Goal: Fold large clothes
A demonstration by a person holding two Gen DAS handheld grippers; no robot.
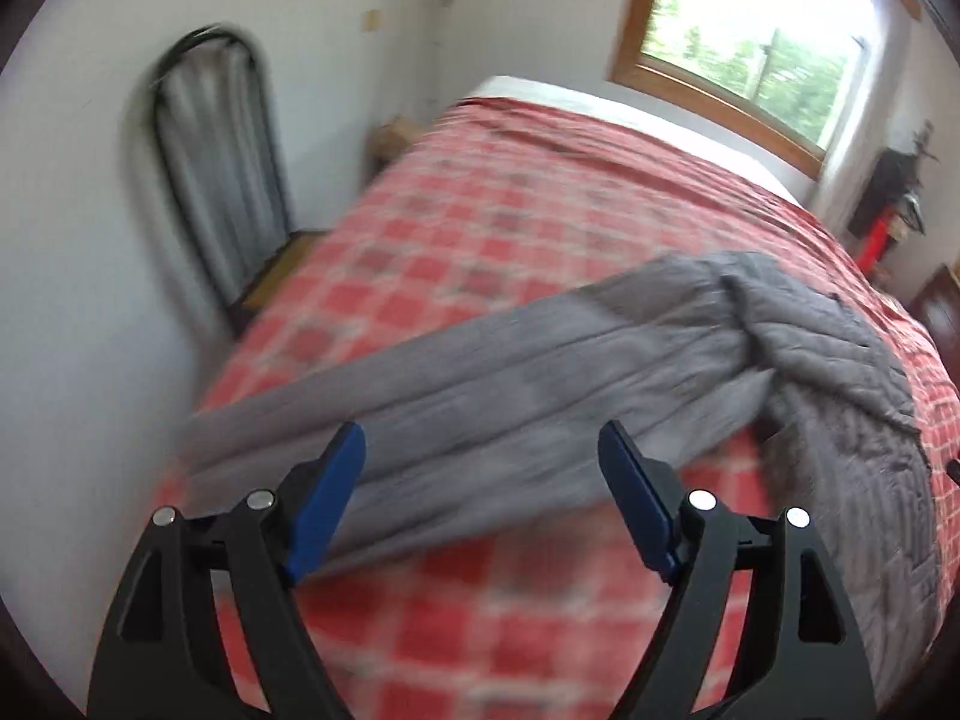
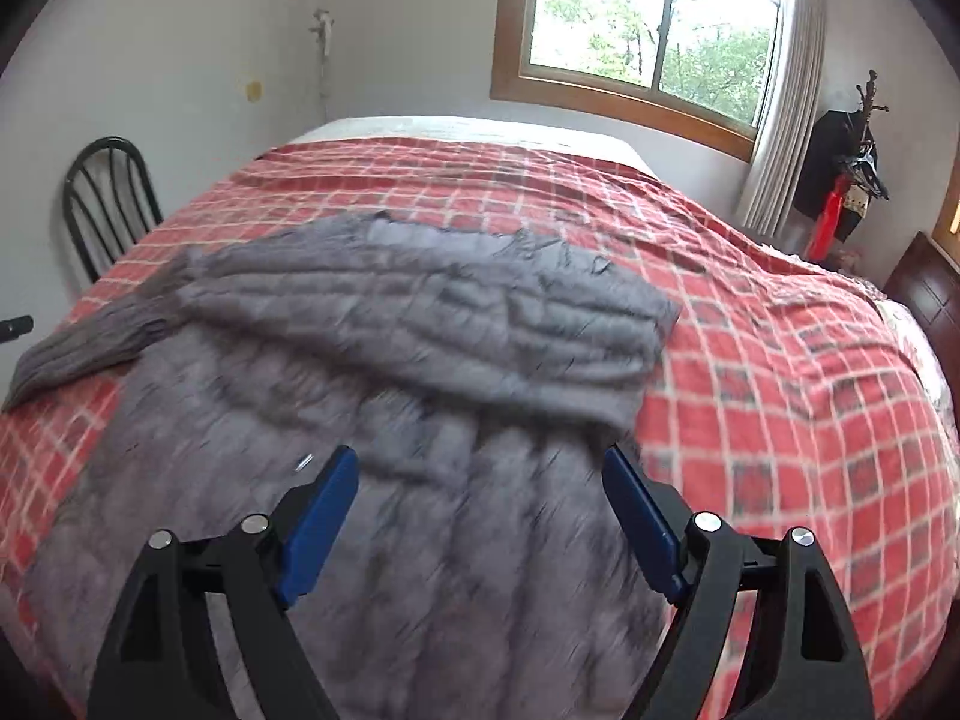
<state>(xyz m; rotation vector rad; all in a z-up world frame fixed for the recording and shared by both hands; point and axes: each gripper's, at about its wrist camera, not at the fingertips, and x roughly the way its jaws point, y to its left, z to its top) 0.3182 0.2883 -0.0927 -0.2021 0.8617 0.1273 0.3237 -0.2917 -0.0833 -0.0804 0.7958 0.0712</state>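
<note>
Lying across the red checked bedspread (image 2: 780,372), a grey quilted coat (image 2: 420,330).
Left gripper (image 1: 482,444) and right gripper (image 2: 480,468) hover above it, fingers spread wide (nothing held).

Bed (image 2: 780,360) with garment laid on top.
Red checked bedspread (image 1: 480,228) covers the bed; white sheet (image 2: 456,125) exposed at far end. Grey quilted garment (image 2: 420,324) lies directly on bedspread, one sleeve (image 1: 480,372) extended sideways.

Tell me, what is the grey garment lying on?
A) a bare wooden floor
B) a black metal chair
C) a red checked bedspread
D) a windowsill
C: the grey knitted sweater is spread across the red checked bedspread, while both open grippers, left and right, hover over it.
</note>
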